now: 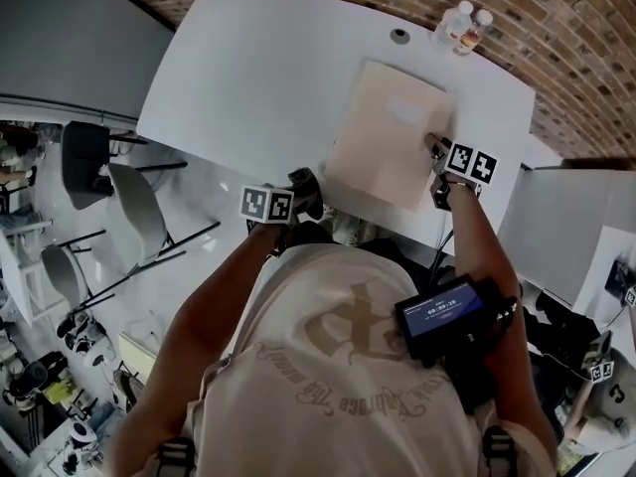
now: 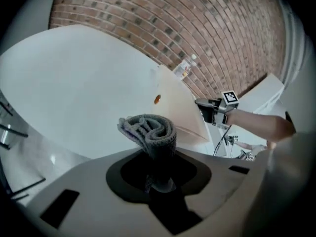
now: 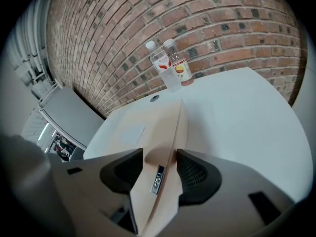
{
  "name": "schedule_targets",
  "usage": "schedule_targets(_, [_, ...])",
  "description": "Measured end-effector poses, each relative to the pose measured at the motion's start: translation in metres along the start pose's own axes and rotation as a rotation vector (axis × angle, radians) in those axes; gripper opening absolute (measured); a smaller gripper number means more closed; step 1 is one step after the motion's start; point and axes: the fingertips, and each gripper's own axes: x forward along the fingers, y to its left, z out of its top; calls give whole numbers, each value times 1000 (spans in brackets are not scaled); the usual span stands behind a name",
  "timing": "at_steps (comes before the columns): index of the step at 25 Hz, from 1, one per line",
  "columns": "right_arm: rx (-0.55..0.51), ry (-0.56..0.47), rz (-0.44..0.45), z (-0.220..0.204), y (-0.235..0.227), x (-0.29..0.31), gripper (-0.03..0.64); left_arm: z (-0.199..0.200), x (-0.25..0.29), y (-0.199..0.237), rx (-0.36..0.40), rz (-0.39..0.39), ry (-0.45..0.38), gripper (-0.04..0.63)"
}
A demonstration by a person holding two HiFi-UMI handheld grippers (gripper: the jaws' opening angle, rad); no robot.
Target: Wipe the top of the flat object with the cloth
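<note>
A flat beige box [image 1: 393, 132] lies on the white table [image 1: 258, 78], near its front edge. My right gripper [image 1: 435, 147] is shut on the box's right edge; the right gripper view shows that edge [image 3: 148, 127] pinched between the jaws [image 3: 159, 169]. A rolled grey cloth [image 2: 150, 132] sticks up from my left gripper [image 2: 157, 157], which is shut on it. The left gripper [image 1: 303, 192] hangs just off the table's front edge, left of the box's near corner. From there the box [image 2: 180, 107] and right gripper [image 2: 210, 110] lie ahead to the right.
Two plastic bottles [image 1: 462, 26] stand at the table's far edge by the brick wall, with a round cable hole [image 1: 399, 36] beside them. Chairs [image 1: 139, 207] stand on the floor to the left. A white cabinet [image 1: 566, 227] stands at the right.
</note>
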Motion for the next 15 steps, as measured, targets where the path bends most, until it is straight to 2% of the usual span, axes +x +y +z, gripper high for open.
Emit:
schedule_targets(2, [-14, 23, 29, -7, 3, -2, 223, -1, 8, -1, -62, 18, -2, 104])
schedule_targets(5, [-13, 57, 61, -19, 3, -6, 222, -2, 23, -13, -95, 19, 16, 106])
schedule_targets(8, [6, 67, 80, -27, 4, -7, 222, -3, 33, -24, -98, 27, 40, 106])
schedule_targets(11, [-18, 77, 77, -29, 5, -7, 222, -7, 42, -41, -99, -11, 75, 106])
schedule_targets(15, [-36, 80, 84, -28, 7, -8, 222, -10, 54, -66, -50, -49, 126, 106])
